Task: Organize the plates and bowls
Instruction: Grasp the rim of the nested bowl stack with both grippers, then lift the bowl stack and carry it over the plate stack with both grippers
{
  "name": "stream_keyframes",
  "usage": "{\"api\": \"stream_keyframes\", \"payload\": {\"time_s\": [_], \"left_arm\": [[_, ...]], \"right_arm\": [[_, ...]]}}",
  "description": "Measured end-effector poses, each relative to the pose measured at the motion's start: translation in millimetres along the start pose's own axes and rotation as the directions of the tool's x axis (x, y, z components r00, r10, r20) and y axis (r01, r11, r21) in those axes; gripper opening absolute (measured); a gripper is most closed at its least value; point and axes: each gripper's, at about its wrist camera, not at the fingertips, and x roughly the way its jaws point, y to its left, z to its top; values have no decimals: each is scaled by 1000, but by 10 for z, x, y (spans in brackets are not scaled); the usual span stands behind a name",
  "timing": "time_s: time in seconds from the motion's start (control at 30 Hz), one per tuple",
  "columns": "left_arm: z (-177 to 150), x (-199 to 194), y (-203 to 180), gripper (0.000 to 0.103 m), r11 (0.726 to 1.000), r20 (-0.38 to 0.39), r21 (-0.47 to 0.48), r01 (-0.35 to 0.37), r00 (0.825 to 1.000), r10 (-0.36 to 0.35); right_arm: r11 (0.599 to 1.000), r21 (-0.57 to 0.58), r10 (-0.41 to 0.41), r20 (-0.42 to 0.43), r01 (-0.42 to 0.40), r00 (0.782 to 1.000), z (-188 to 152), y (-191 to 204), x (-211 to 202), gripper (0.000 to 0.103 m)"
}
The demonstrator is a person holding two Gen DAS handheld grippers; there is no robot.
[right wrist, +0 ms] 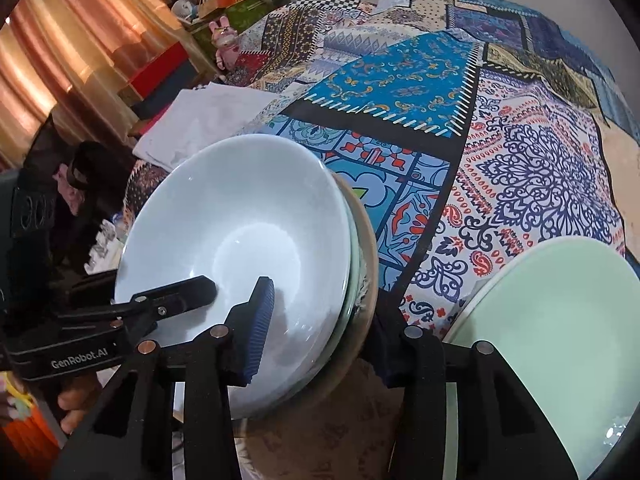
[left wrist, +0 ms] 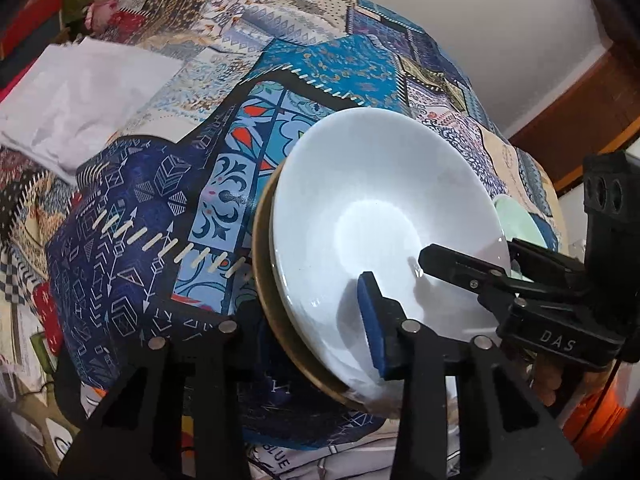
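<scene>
1. "DAS" stands in raised letters on the black body of the right gripper (left wrist: 424,268), seen from the left wrist camera.
2. "GenRobot.AI" stands in pale letters on the black body of the left gripper (right wrist: 208,286), seen from the right wrist camera.
3. "BLUE" is printed on the patchwork bedcover (left wrist: 276,458), near the bottom edge.
</scene>
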Motion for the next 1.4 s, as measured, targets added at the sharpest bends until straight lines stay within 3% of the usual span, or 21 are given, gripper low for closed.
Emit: {"api": "stream_keyframes", "payload": {"time_s": [0.23, 0.53, 1.4], "left_arm": [[17, -27, -98, 41, 998, 13, -21, -61, 998, 61], [34, -62, -186, 41, 997, 20, -15, -81, 997, 81], [209, -411, -1060, 40, 993, 110, 108, -43, 993, 31]], "right_arm": [[999, 44, 9, 22, -10, 1000, 0, -34, -19, 39], [996, 83, 18, 46, -21, 999, -5, -80, -131, 39], [988, 153, -43, 230, 8, 972, -131, -478, -1035, 39]]}}
